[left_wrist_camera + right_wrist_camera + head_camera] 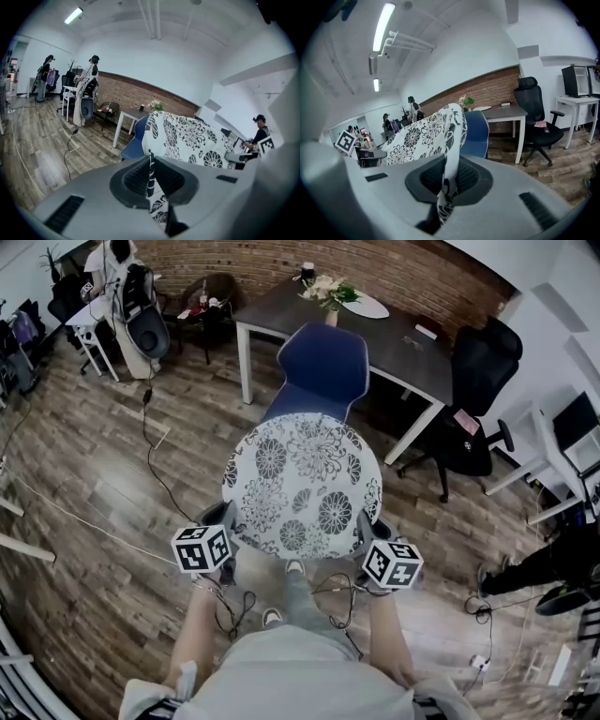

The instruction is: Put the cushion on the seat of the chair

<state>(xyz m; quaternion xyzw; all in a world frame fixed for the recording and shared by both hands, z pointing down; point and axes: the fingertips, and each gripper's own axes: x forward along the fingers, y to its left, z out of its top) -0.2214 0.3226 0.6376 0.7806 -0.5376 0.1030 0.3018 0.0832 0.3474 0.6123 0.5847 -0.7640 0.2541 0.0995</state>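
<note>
Closest to the person: two forearms (192, 634) reach forward at the bottom of the head view, each hand carrying a gripper with a marker cube.
Left gripper (151, 177): its fingers (137, 178) are pressed together on the left edge of the cushion (302, 486), with a fold of the printed cloth pinched between the dark ribbed pads.
Right gripper (446, 177): its fingers (468, 176) are clamped on the opposite edge, and a strip of the cloth hangs down between the pads.
Cushion: round, white with a dark flower print. It is held between the two grippers, over the seat of the blue chair (323, 362). It hides most of the seat from above, and whether it touches the seat cannot be told.
Chair back: it rises just past the cushion's far edge.
Floor (94, 474): wood planks, with cables (150, 442) trailing across them on the left.
Counter (412, 348): dark top on white legs, just behind the chair. Flowers (328, 292) and a pale oval plate (367, 306) sit on it.
Office chair (473, 399): black, standing to the right of the counter.
Far wall (375, 263): bare brick.
</note>
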